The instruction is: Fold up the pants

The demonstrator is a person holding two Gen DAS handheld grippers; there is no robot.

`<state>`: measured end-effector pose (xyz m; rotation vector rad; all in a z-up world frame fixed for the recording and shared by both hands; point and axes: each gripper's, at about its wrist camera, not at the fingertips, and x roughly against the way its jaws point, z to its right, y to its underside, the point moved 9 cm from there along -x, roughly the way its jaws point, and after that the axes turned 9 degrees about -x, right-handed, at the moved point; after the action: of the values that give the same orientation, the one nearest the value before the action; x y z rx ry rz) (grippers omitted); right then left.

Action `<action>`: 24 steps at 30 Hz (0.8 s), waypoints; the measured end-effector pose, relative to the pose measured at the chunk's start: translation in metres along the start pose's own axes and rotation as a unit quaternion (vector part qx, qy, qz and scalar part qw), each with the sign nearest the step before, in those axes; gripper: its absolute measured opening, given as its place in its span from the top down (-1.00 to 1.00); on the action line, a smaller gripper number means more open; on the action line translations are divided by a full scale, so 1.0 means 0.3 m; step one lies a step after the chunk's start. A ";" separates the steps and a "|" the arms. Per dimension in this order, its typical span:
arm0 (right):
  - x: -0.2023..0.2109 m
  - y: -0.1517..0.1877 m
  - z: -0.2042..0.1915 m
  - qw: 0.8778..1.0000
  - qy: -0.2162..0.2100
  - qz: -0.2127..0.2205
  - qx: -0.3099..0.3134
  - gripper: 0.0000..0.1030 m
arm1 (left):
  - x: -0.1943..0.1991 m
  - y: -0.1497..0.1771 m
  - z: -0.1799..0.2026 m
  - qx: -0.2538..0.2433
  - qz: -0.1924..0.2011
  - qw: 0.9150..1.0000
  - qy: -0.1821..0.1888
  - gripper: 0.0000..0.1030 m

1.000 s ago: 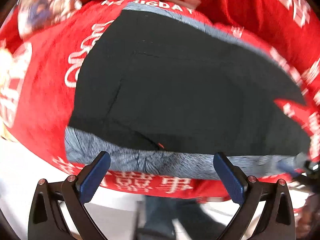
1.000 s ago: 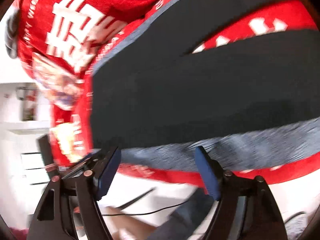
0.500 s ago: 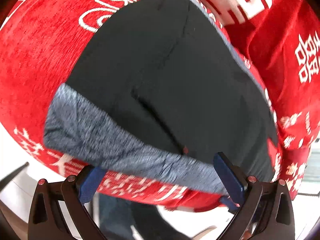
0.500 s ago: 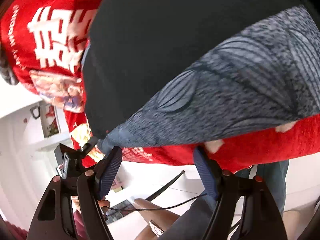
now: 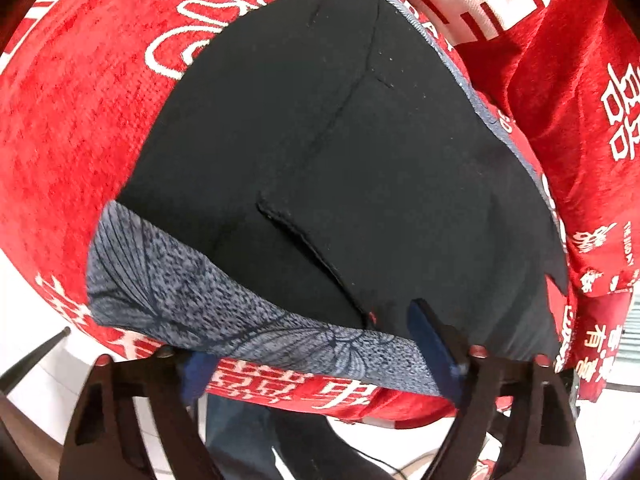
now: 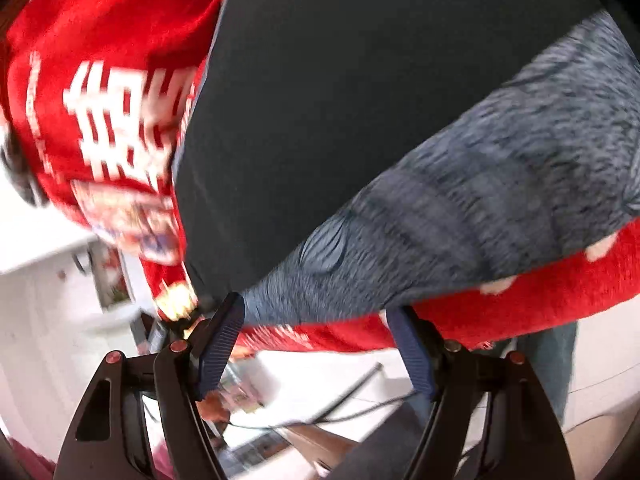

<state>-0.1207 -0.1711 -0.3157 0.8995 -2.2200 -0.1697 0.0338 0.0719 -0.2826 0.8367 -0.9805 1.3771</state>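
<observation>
The black pants [image 5: 340, 160] are spread flat on the red blanket [image 5: 72, 140], with the grey patterned waistband [image 5: 192, 292] lying along the blanket's near edge, right in front of both tools.

Left tongs [image 5: 316, 354] are spread wide with nothing between them. One blue pad sits up on the pants by the waistband, and the other is tucked below the blanket's edge under the waistband. Right tongs [image 6: 316, 344] are also wide open and empty, just short of the waistband [image 6: 460, 216].

My read: this is the waistband grab before the fold. To do it well, I'd get each set of tongs around the waistband only, not the blanket under it. That's the trap, since the blanket edge sits directly beneath the band. Pinch near the two ends so the fabric lifts evenly, then carry it over without dragging.

The left view shows nearly the whole garment, with a seam and a pocket slit [image 5: 312, 252] above the waistband. The right view is blurry but shows the waistband's end corner at the left pad, plus a cable [image 6: 340, 408] on the pale floor below the blanket's edge.
</observation>
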 end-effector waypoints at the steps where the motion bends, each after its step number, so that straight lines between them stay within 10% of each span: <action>1: -0.001 -0.005 0.001 1.000 -0.012 0.002 -0.009 -0.50 | 0.004 0.001 -0.013 0.000 -0.003 1.000 -0.009 -0.22; 3: 0.003 -0.019 0.004 0.998 -0.046 0.010 -0.041 -0.40 | 0.018 0.008 -0.041 -0.004 -0.006 1.000 -0.017 0.34; 6: 0.020 -0.027 0.035 0.994 -0.056 0.029 -0.092 0.90 | 0.048 0.014 -0.070 0.009 -0.014 1.000 0.003 0.61; 14: 0.115 -0.074 -0.292 0.996 0.031 0.047 0.072 0.90 | 0.243 -0.124 0.084 -0.020 0.035 0.999 0.013 0.62; 24: 0.017 -0.519 -0.749 0.972 0.074 -0.007 0.222 0.91 | 0.228 -0.694 0.307 -0.080 0.159 0.982 -0.066 0.60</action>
<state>0.1135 -0.2596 -0.2061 1.1216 -2.1452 0.3927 0.2312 0.0049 -0.1683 0.6770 -1.3551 1.5021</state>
